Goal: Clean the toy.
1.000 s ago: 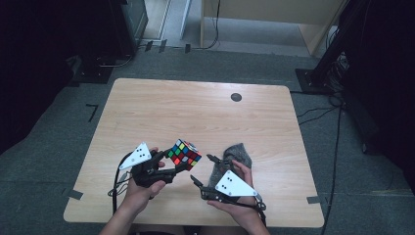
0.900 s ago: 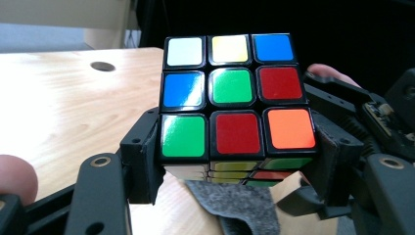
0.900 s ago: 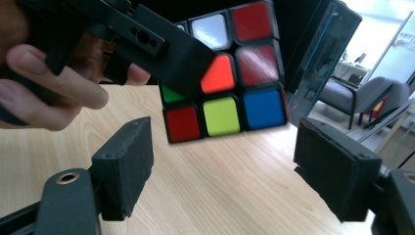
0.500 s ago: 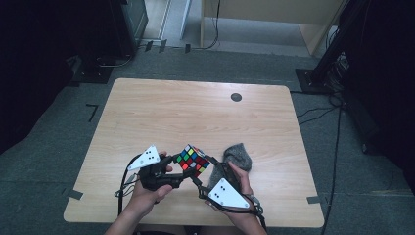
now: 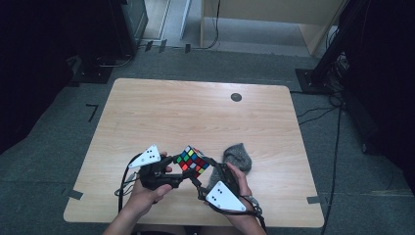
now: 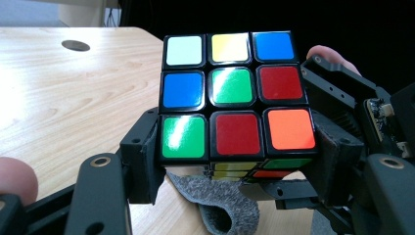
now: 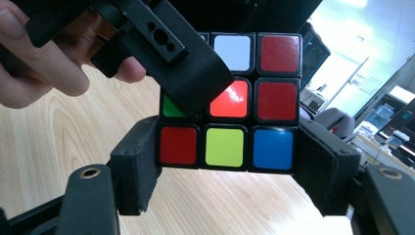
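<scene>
A scrambled colour cube [image 5: 192, 161] is held just above the near edge of the wooden table [image 5: 195, 112], between both hands. My left gripper [image 5: 182, 172] comes in from the left and is shut on the cube [image 6: 232, 98]; its pads [image 6: 147, 161] press the two sides of one outer layer. My right gripper [image 5: 203, 175] comes in from the right. Its jaws have been closing and now sit against both sides of another layer of the cube [image 7: 244, 98], where a pad [image 7: 139, 166] touches the red tile's side. A left jaw crosses that face at the upper left.
A crumpled grey cloth [image 5: 237, 156] lies on the table just right of the cube, and part of it [image 6: 215, 200] is under the left gripper. A small black round hole [image 5: 236, 97] sits near the far edge. Dark floor and furniture surround the table.
The left hand has carried the cube a little to the right and nearer. The right gripper has come up to the cube and closed on it.
</scene>
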`<act>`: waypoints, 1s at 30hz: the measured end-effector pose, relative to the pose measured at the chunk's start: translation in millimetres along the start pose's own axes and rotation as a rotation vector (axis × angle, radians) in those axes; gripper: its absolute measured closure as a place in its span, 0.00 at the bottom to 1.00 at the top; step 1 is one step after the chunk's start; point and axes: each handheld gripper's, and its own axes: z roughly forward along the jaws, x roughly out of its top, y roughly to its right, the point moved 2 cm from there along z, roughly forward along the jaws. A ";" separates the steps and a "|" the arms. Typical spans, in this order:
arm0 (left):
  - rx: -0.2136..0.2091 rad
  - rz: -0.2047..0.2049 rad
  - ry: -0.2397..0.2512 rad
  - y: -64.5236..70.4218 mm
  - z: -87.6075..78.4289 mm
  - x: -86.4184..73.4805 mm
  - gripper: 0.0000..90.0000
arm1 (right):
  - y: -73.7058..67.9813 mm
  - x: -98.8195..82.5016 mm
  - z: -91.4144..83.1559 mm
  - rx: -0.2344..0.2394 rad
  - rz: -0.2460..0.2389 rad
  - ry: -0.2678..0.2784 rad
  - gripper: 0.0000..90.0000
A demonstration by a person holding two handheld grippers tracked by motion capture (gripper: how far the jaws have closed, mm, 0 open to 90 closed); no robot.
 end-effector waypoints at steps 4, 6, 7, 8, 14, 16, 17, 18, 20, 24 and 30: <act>-0.005 0.003 -0.009 -1.1 -0.3 -0.4 0.38 | -0.8 0.1 0.0 0.000 -0.013 -0.004 0.37; -0.004 -0.001 -0.010 -1.6 -0.6 -0.1 0.38 | 0.1 0.3 -0.7 0.006 -0.003 -0.008 0.38; -0.005 -0.001 -0.014 -1.7 -0.5 0.0 0.38 | 0.7 0.3 -0.8 0.011 0.001 -0.008 0.38; -0.007 -0.001 -0.017 -2.0 -0.2 -0.2 0.38 | 0.8 0.2 -0.9 0.013 0.001 -0.011 0.38; -0.023 -0.018 0.001 -4.3 -1.6 2.0 0.32 | 1.0 0.1 -0.1 0.009 0.019 -0.017 0.38; -0.011 -0.012 0.021 -6.0 -5.7 4.6 0.23 | 3.9 -1.9 -0.3 0.000 0.030 -0.039 0.39; -0.003 -0.010 0.029 -7.4 -8.2 5.6 0.20 | 6.4 -3.9 -0.6 -0.004 0.046 -0.051 0.39; 0.003 -0.005 0.039 -9.4 -10.7 6.2 0.18 | 9.5 -6.1 -1.1 -0.008 0.067 -0.060 0.39; -0.010 0.012 0.053 -13.2 -15.2 5.8 0.16 | 17.8 -10.0 -2.7 -0.018 0.124 -0.078 0.39; 0.048 0.129 0.025 -18.8 -16.2 -2.7 0.16 | 36.5 -13.3 -8.7 -0.004 0.270 -0.103 0.39; 0.173 0.301 -0.016 -12.8 -8.0 -13.5 0.16 | 46.6 -3.0 -14.3 0.082 0.473 -0.121 0.39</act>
